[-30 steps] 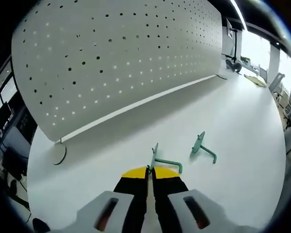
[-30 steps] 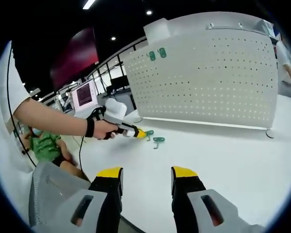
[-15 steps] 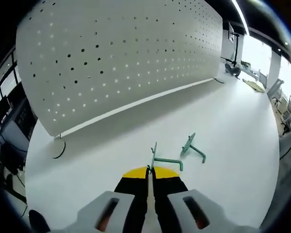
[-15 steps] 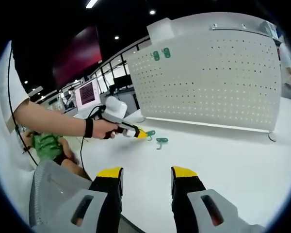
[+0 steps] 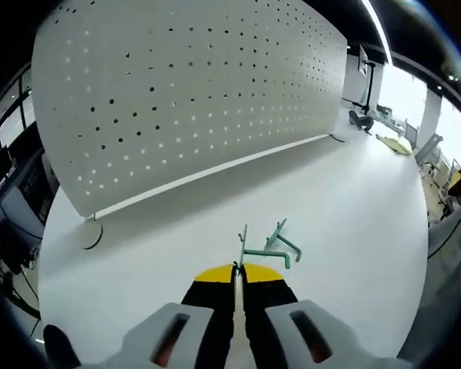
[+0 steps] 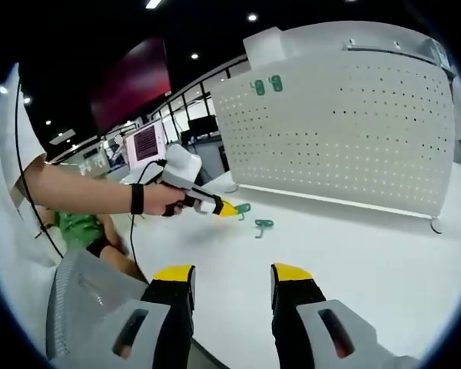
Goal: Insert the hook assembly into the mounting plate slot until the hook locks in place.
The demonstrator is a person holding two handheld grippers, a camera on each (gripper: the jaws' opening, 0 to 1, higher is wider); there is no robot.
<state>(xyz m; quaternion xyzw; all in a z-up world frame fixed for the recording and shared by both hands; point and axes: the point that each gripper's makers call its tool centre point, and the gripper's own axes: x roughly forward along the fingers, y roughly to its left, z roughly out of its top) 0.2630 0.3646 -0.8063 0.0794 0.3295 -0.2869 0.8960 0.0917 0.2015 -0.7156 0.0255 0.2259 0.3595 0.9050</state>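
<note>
The left tool (image 5: pixel 237 270) had its jaws pressed together on the flat plate of a green hook (image 5: pixel 255 250), holding it just off the white desk (image 5: pixel 353 215); in the right gripper view the same tool (image 6: pixel 229 208) showed at the end of the person's hand (image 6: pixel 163 201), yellow tips pinching that hook (image 6: pixel 242 207). A second hook (image 5: pixel 284 238) lay loose on the desk just beyond and right of the held one, and I could not tell whether the two touched. The right tool (image 6: pixel 232 275) hung spread and empty, near the viewer and well apart from both hooks. Farther off stood the white pegboard (image 5: pixel 184 100), upright along the far side of the desk, with two hooks (image 6: pixel 266 85) already hung near its top left corner.

The hook looked light and stiff (painted metal, I judged), thin enough to twist in a pinch and probably slippery. A grip on the flat back plate, leaving the mounting tabs free toward the board, seemed the sound way to hold it.
</note>
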